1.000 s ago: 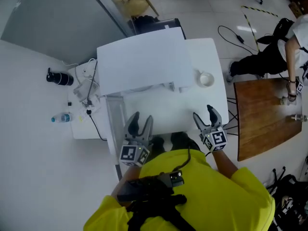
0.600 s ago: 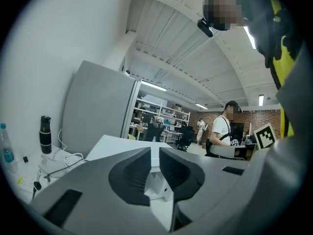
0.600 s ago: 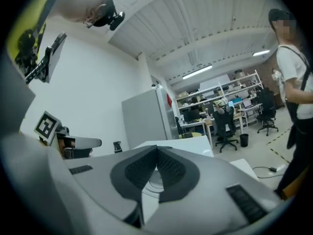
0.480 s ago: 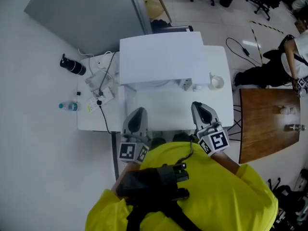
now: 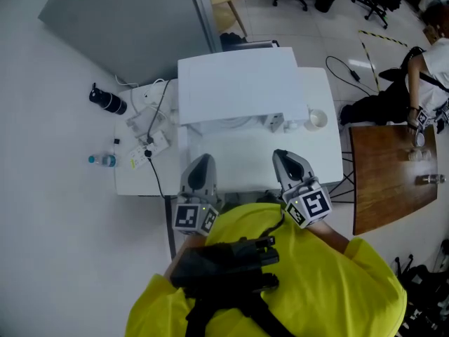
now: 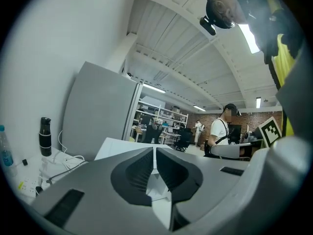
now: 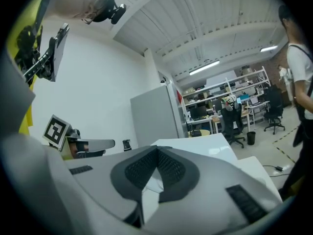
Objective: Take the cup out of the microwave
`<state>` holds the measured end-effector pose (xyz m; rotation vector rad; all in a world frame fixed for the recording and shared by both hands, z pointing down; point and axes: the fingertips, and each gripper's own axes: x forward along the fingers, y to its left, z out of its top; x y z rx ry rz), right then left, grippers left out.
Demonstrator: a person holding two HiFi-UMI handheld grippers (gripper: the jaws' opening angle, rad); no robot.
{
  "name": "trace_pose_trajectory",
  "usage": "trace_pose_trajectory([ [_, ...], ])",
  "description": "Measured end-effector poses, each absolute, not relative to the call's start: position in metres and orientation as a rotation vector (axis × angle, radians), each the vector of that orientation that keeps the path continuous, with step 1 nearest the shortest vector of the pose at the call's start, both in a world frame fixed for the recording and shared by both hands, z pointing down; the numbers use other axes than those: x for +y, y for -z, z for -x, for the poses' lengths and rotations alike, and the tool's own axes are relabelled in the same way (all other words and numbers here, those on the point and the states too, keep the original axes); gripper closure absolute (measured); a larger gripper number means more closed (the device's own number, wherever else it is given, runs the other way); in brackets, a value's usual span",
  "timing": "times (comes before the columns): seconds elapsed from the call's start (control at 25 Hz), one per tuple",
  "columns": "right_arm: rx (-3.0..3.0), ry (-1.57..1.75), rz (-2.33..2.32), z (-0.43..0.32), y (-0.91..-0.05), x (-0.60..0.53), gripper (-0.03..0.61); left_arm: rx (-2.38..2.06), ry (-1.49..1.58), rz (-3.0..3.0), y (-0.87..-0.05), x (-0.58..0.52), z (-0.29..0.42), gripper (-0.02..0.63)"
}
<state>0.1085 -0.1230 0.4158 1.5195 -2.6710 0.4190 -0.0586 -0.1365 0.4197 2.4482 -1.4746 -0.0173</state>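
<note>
The white microwave stands at the back of a white table, seen from above; its inside is hidden. A white cup sits on the table just right of the microwave. Near the table's front edge, my left gripper is shut with nothing in it. To its right my right gripper is likewise shut and empty. Both point toward the microwave, well short of it. In the left gripper view the jaws meet, as they do in the right gripper view.
A black bottle, a power strip with cables and a water bottle lie left of the microwave. A brown table with small items stands at right, with a person beside it. A grey cabinet is behind.
Both grippers' jaws went from open to shut, with nothing between them. The head view shifted, so the table and microwave now sit a little further right.
</note>
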Motion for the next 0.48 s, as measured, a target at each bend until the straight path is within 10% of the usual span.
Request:
trace_pose_trajectory([
  [0.48,-2.635,-0.441,-1.548,-0.1081,-0.4209,-0.1144,0.575,-1.451,0.004,-2.442,-0.4243,-0.135,0.0595,0.603],
])
